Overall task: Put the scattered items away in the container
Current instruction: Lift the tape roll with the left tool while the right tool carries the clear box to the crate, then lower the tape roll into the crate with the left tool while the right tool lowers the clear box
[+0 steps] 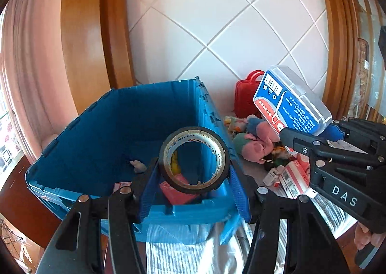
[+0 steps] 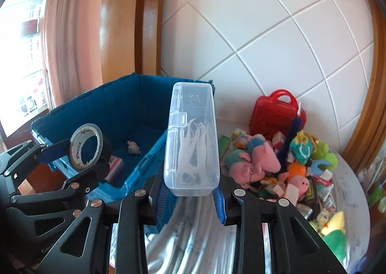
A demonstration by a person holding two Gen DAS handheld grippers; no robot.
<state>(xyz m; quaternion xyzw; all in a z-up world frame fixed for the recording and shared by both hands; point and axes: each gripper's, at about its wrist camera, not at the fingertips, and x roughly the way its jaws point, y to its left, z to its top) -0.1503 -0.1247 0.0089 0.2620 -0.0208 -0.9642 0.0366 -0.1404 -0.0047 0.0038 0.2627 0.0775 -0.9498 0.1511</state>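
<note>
- Grippers nearest: left gripper (image 1: 193, 177) pinches a black tape roll (image 1: 194, 159) between its blue pads, held upright over the near rim of the blue crate (image 1: 79, 129).
- Right gripper (image 2: 191, 195) clamps a clear plastic box (image 2: 191, 139) of floss picks, standing on end, just right of the crate.
- Inside the crate lie a pink box (image 1: 177, 188) and a small white toy (image 1: 138, 165).
- Beyond, plush toys (image 2: 253, 160) heap before a red case (image 2: 275, 112) by the tiled wall.
</note>
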